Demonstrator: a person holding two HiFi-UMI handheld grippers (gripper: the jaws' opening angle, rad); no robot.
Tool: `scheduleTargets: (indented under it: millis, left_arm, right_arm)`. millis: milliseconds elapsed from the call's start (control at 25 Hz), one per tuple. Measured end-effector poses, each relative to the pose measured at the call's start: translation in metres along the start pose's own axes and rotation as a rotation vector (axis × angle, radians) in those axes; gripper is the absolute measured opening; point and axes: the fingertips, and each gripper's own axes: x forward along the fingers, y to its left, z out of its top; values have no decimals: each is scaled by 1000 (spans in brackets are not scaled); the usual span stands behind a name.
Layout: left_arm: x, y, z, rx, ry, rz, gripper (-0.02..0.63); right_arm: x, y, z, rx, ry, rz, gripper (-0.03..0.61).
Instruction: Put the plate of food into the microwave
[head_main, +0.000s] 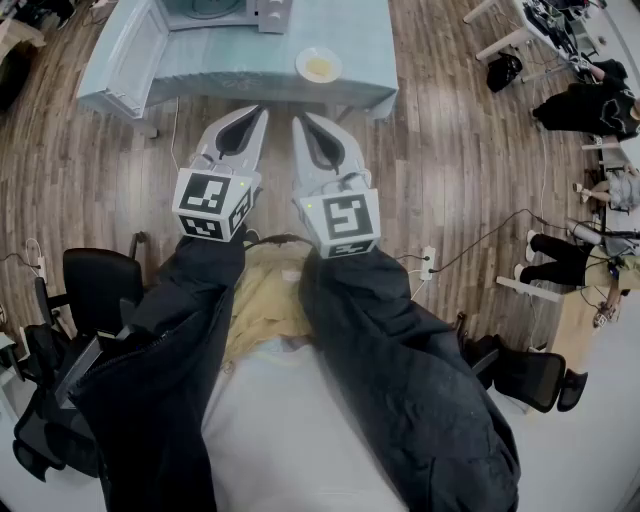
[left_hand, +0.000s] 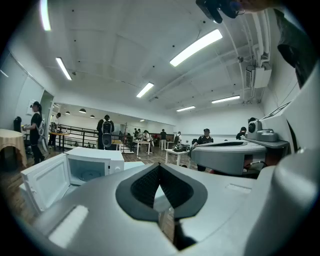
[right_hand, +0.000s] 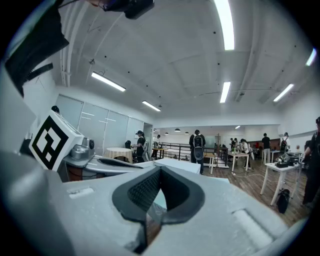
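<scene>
The plate of food (head_main: 319, 65) sits at the desk's (head_main: 365, 40) near edge, right of the microwave (head_main: 225, 10), whose door hangs open. The left gripper (head_main: 262, 113) and right gripper (head_main: 298, 120), jaws closed and empty, hover side by side over the wood floor (head_main: 440, 170), short of that edge.

Long ceiling strip lights (left_hand: 196, 46) blow out to pure white and fill the room with bright, even light, leaving only faint shadows on the wood floor (head_main: 450, 160). Every view bows hard toward dark corners, and my left tongs (left_hand: 160, 167) and right tongs (right_hand: 160, 172) blur softly close to their lenses.
</scene>
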Motion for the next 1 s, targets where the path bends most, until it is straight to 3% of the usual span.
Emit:
scheduleTargets:
  millis: [600,1000]
  left_arm:
    - [1,-1,-9,-16,27,-13,-3]
    - [-6,11,-22,-41,59,-35,-3]
  right_arm:
    - [-6,-8,-6,37,7,-38,-5]
    - [4,11,-17,39,36,-31,-5]
